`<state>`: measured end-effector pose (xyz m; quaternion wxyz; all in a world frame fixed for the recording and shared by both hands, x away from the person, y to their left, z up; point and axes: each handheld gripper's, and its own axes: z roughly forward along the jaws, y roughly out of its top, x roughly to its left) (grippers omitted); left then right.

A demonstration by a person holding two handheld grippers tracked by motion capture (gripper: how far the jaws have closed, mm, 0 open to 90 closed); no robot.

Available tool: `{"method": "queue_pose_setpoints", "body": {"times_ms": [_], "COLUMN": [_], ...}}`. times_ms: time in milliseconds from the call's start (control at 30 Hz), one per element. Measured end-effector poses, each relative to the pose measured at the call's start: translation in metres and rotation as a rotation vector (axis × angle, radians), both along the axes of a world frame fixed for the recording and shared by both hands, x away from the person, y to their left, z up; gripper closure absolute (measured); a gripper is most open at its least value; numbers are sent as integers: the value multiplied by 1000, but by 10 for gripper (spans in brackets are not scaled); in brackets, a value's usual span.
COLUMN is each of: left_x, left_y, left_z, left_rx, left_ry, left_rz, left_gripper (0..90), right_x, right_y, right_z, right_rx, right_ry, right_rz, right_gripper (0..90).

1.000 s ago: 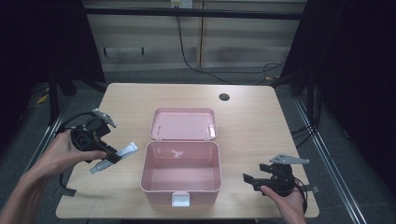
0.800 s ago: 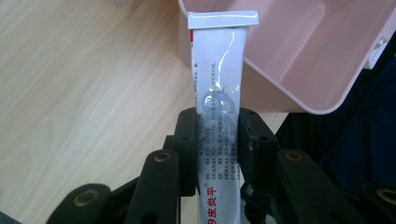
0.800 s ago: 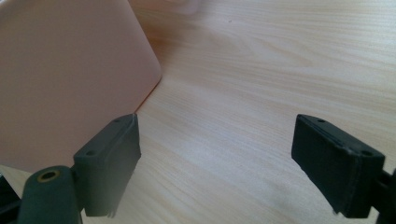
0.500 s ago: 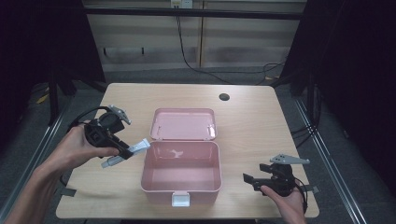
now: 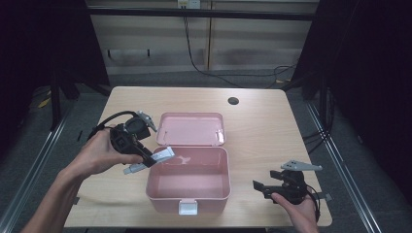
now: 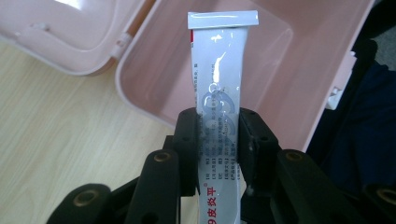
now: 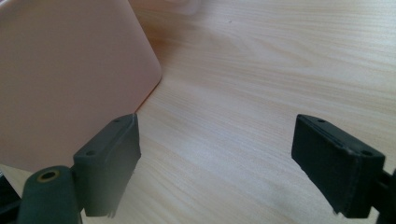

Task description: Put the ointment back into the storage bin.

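A pink plastic box (image 5: 192, 199) stands open in the middle of the table, its lid (image 5: 190, 129) laid back behind it. My left gripper (image 5: 145, 158) is shut on a white ointment tube (image 5: 151, 159) and holds it over the box's left rim. In the left gripper view the tube (image 6: 219, 74) sticks out between the jaws, its crimped end above the box's inside (image 6: 280, 84). My right gripper (image 5: 259, 187) rests open on the table right of the box. In the right gripper view its fingertips (image 7: 112, 158) stand wide apart beside the box's wall (image 7: 65, 79), with nothing between them.
The wooden table (image 5: 272, 131) has a dark round hole (image 5: 233, 101) near its far edge. A white latch (image 5: 187, 208) hangs on the box's front. Dark floor and metal rails surround the table.
My left gripper has carried the tube rightward and slightly up, from the table's left side to the box's left rim. The right gripper has stayed put.
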<state>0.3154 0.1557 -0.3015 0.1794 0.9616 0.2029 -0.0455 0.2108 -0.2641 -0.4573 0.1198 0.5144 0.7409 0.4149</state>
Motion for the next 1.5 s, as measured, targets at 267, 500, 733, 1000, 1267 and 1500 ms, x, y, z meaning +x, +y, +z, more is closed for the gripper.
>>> {"method": "queue_pose_setpoints", "body": {"times_ms": [267,500,733,1000,1267,1500], "left_x": [-1,0,-3,-11,-11,-13], "left_y": [-17,-30,-49,-72,-85,-93], "left_z": [0,-9,-23,-21,-34,-45], "left_rx": [10,22,13,5,17,24], "left_ry": [-23,12,36,23,63,73], "left_rz": [-30,-51,-88,-131,-165,-199], "left_gripper": [708,708,708,708,708,708], "right_x": [0,0,0,0,0,0], "right_y": [0,0,0,0,-1,-1], "right_z": [0,0,0,0,0,0], "right_rx": [-1,-1,-1,0,4,2], "right_ry": [2,3,4,4,5,8], "right_rz": [2,2,4,4,0,3], "right_gripper": [151,151,151,151,151,151]}}
